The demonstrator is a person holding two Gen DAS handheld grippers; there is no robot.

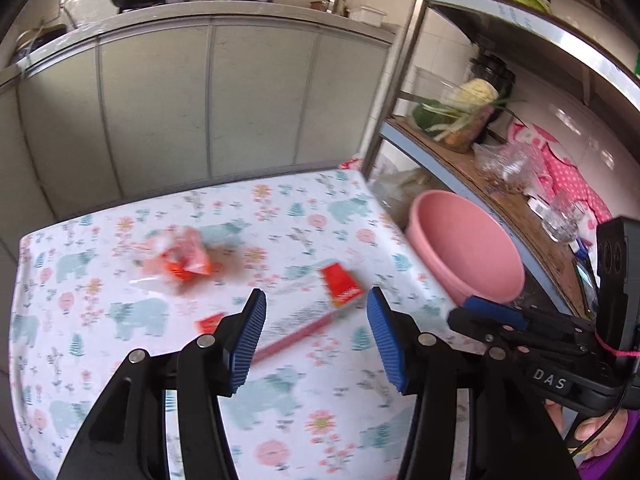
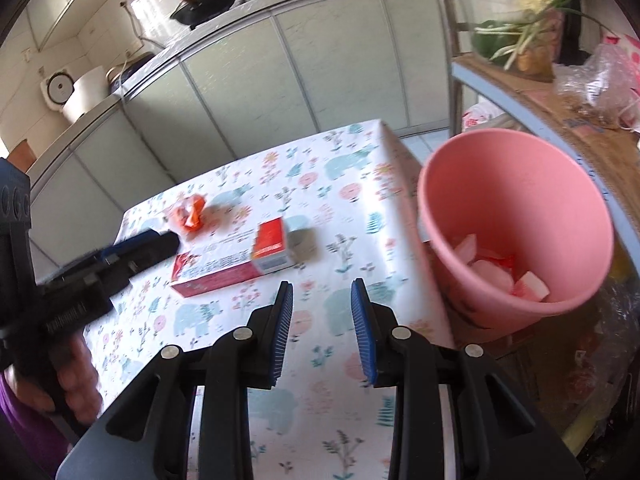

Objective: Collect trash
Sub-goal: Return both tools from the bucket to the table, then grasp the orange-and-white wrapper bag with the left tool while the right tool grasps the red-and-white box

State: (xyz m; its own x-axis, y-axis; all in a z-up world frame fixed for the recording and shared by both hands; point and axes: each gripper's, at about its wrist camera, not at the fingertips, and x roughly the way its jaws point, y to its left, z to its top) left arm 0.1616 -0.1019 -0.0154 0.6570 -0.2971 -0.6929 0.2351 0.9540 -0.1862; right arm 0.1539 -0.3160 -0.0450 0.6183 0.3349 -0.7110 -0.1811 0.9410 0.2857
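- Left wrist view: the left gripper (image 1: 316, 340) has its fingers spread wide and empty above the table (image 1: 120, 360); the long red box (image 1: 304, 320) lies just ahead between them, the crumpled orange wrapper (image 1: 184, 260) farther ahead-left.
- Right wrist view: the right gripper (image 2: 322, 332) has its fingers parted, holding nothing; the pink bin (image 2: 516, 224) with scraps sits ahead-right.

Bright daylight, heavy fisheye bending at edges, motion blur smearing the tablecloth (image 1: 304, 412).

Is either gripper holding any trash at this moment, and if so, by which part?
Nothing is held. The left gripper and right gripper are both open and empty above the table.
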